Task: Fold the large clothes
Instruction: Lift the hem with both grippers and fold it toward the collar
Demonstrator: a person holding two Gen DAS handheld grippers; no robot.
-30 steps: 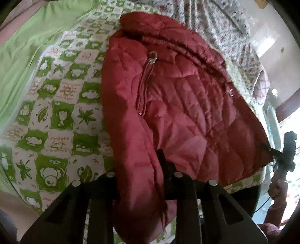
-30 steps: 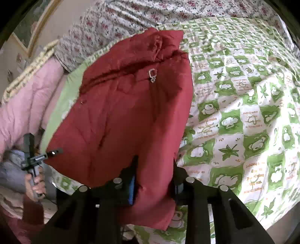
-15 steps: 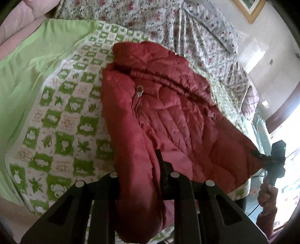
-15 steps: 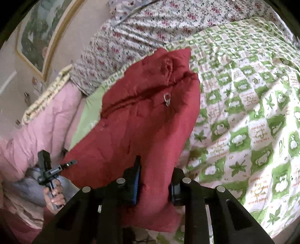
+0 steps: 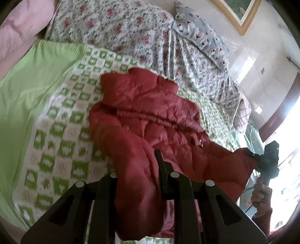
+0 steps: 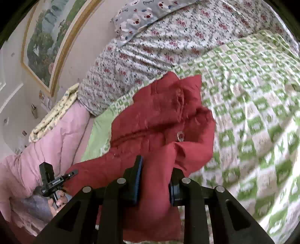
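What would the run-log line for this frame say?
left gripper: shut on red quilted puffer jacket | right gripper: shut on jacket | jacket hem lifted, collar end on green-checked bedspread

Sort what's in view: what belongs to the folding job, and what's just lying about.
Job:
jacket, red and quilted
left gripper, shut on the jacket
right gripper, shut on the jacket
checked sheet, under the jacket

Lying about:
floral quilt
pink quilt
bear pillow
framed picture
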